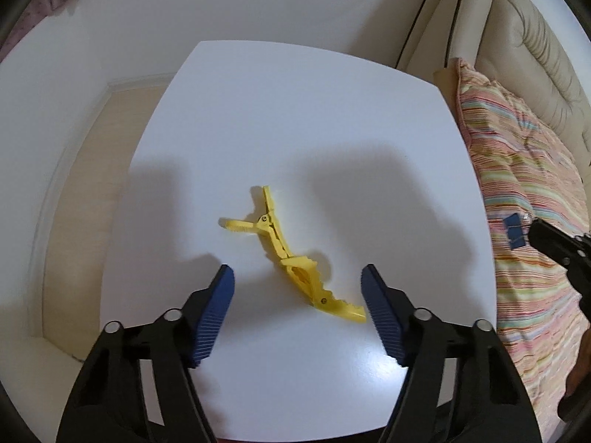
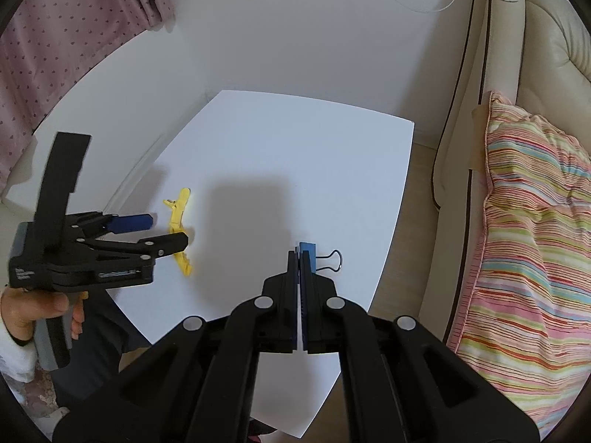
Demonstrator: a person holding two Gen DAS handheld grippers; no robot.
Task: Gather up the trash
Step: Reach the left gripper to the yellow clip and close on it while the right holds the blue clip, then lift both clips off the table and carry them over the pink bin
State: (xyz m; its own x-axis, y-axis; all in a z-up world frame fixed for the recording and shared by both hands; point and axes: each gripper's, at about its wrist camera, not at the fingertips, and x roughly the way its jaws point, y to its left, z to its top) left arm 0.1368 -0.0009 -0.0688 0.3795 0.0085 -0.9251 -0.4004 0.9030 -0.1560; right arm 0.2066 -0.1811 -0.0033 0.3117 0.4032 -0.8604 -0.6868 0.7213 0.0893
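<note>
The tabletop (image 1: 295, 118) at centre frame is smooth, glossy white. On it, the yellow hair clips (image 1: 291, 258) look like matt plastic. The blue binder clip (image 2: 308, 258) has black wire handles. At right, the striped cushion (image 2: 535, 243) is woven cloth; the sofa (image 2: 546, 37) behind looks leathery.

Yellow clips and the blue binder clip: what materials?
Yellow clips: likely moulded plastic, matte, with toothed edges and small metal pivot pins. Binder clip: looks like painted sheet metal, blue body, thin black wire handle.
</note>
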